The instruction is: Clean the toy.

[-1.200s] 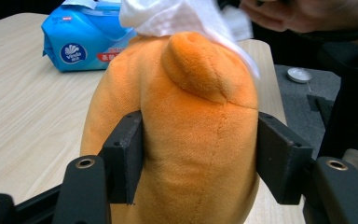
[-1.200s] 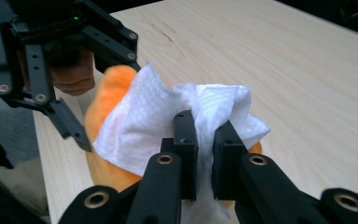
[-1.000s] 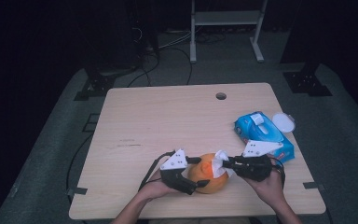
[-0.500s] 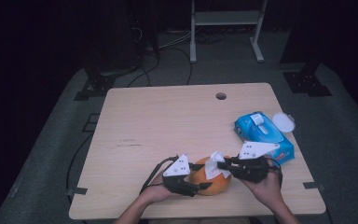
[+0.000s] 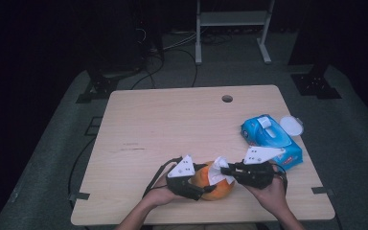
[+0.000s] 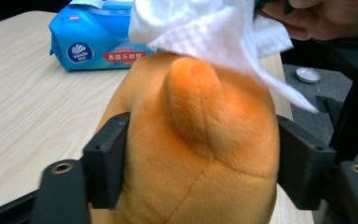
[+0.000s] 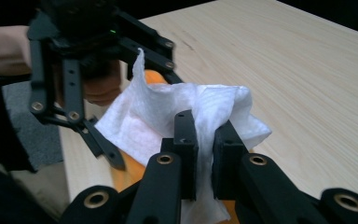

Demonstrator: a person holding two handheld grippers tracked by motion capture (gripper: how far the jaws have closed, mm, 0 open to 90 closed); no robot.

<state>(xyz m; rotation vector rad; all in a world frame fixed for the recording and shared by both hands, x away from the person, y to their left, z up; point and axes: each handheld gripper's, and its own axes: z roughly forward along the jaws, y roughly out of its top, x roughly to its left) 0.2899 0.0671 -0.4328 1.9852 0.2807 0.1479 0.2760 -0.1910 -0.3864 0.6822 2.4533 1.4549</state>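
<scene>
Low in the centre of the high view, the left gripper (image 5: 202, 184) has its jaws on both sides of the orange plush toy (image 5: 214, 183); they have just been opening a little. The right gripper (image 5: 225, 170) is closed on a white tissue (image 5: 217, 171), which lies on the toy's top. At centre right sits a blue wipes pack (image 5: 271, 142).

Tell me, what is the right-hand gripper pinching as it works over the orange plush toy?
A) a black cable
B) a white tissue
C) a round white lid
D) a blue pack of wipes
B: the right gripper has its jaws shut on a white tissue draped over the orange plush toy.
</scene>
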